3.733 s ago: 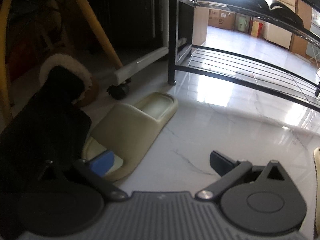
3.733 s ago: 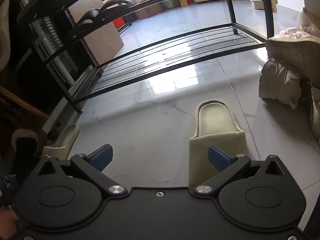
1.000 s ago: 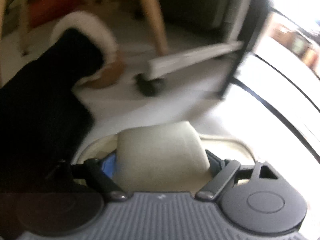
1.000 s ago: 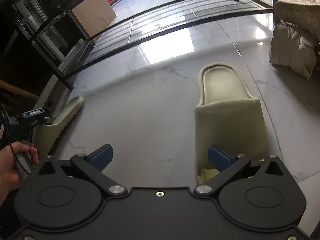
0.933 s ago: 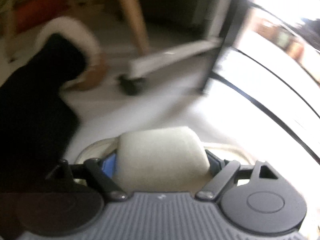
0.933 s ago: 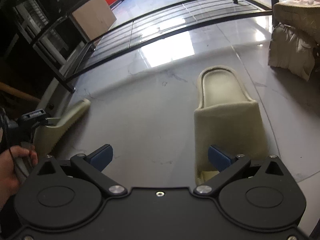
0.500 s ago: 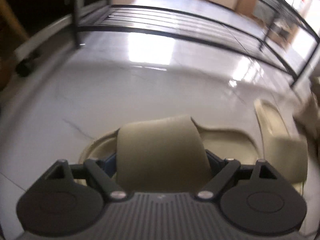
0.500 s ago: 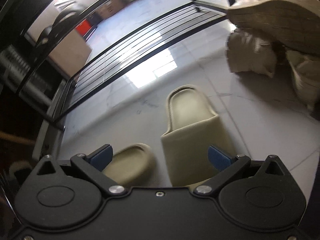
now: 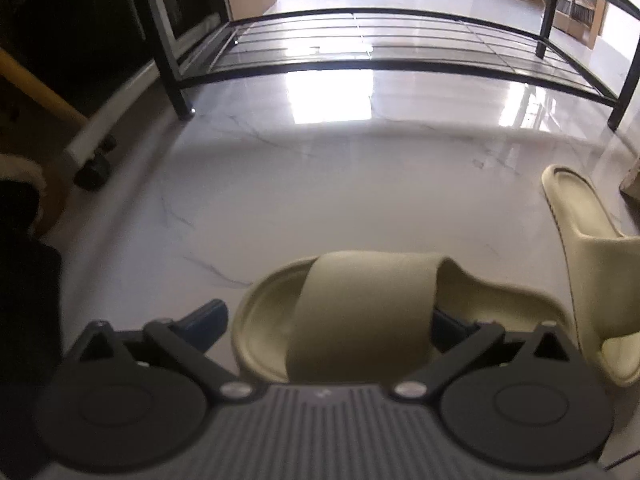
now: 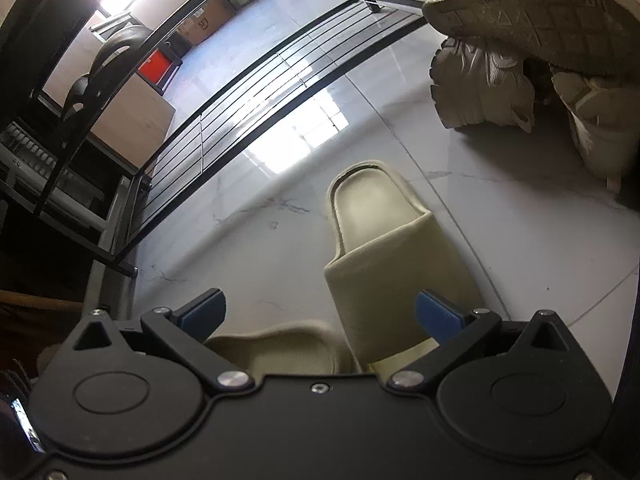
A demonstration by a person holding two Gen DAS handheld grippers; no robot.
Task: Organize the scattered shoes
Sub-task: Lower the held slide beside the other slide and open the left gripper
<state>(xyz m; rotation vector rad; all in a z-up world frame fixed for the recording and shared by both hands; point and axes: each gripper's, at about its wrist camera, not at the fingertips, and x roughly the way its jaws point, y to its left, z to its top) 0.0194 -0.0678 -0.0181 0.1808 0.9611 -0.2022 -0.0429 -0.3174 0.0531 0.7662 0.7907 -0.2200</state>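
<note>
A beige slide slipper [image 9: 360, 312] lies crosswise on the marble floor between the spread fingers of my left gripper [image 9: 324, 320], which is open; its left fingertip stands apart from the sole. The matching beige slipper [image 9: 588, 256] lies just to its right, heel pointing away. In the right wrist view this second slipper [image 10: 384, 248] lies ahead of my right gripper [image 10: 320, 316], which is open and empty, and the first slipper [image 10: 280, 348] shows low between its fingers.
A black metal shoe rack [image 9: 360, 52] stands ahead with a bare bottom shelf; dark shoes [image 10: 116, 56] sit on an upper shelf. Beige sneakers [image 10: 520, 60] are piled at the right. A black fur-trimmed boot [image 9: 20, 208], yellow chair leg and caster stand at the left.
My left gripper carried the slipper from the left by the boot to the right, beside the other slipper, and has opened off it. The right gripper tilted and stayed open.
</note>
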